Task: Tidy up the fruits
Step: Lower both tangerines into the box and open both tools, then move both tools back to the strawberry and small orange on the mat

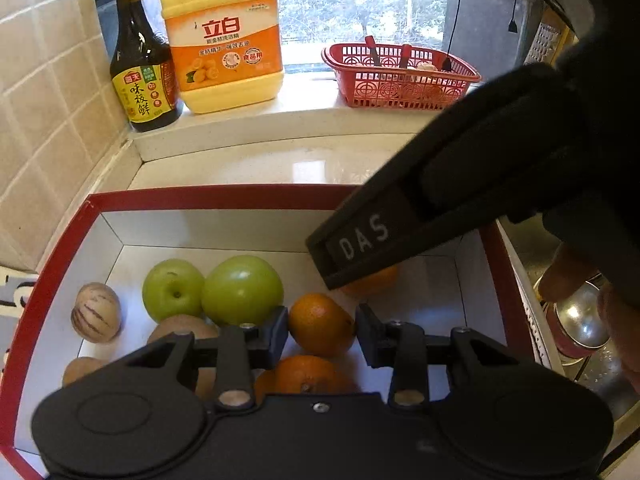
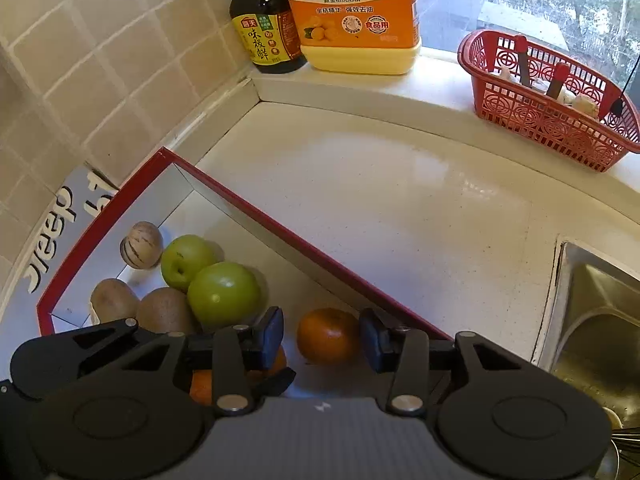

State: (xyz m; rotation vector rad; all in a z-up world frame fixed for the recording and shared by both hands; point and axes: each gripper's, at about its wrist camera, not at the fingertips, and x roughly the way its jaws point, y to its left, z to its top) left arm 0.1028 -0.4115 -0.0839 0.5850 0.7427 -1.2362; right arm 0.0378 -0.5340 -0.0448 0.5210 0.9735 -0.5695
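Note:
A red-rimmed white box [image 1: 224,197] holds two green apples [image 1: 242,290], a striped pale melon [image 1: 96,312], brown kiwis [image 1: 182,326] and several oranges. My left gripper [image 1: 322,330] hangs open over the box, its fingers either side of an orange [image 1: 320,324], not touching it. My right gripper [image 2: 322,338] is also open above the box [image 2: 280,226], fingers flanking another orange [image 2: 328,340]; its body [image 1: 460,196] crosses the left wrist view, hiding part of an orange [image 1: 372,280]. Apples [image 2: 222,294], kiwis [image 2: 164,310] and melon [image 2: 141,245] lie left of it.
A soy sauce bottle [image 1: 144,64] and a yellow detergent jug [image 1: 224,40] stand on the window sill, with a red plastic basket [image 1: 400,76] holding knives to the right. A steel sink [image 2: 600,320] lies right of the white counter [image 2: 380,200]. Tiled wall on the left.

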